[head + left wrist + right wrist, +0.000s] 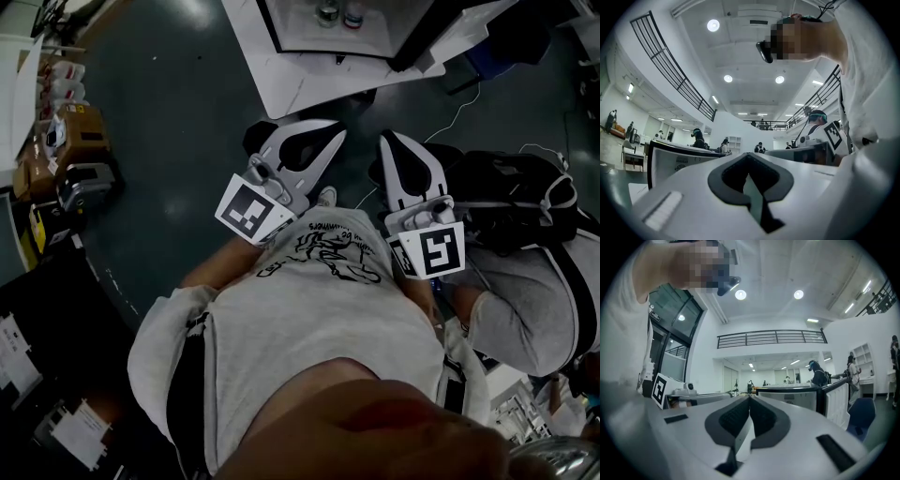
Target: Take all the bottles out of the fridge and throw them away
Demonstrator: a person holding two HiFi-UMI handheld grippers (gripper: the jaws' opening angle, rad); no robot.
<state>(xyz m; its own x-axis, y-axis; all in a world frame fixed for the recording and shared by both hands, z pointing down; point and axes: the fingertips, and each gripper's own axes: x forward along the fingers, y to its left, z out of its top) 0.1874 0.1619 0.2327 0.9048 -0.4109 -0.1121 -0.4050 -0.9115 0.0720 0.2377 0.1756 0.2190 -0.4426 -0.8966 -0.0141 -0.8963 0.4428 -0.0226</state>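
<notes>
The small fridge stands open on a white surface at the top of the head view, with two bottles on its white floor. My left gripper and right gripper are held side by side before my chest, short of the fridge and pointing toward it. Both are shut with nothing between the jaws. In the left gripper view the gripper faces the fridge's black-edged side. The right gripper faces the fridge and its open door.
A black bag lies on the dark floor at the right, next to grey fabric. Boxes and devices crowd the left edge. A blue chair stands at the right. Other people work in the background.
</notes>
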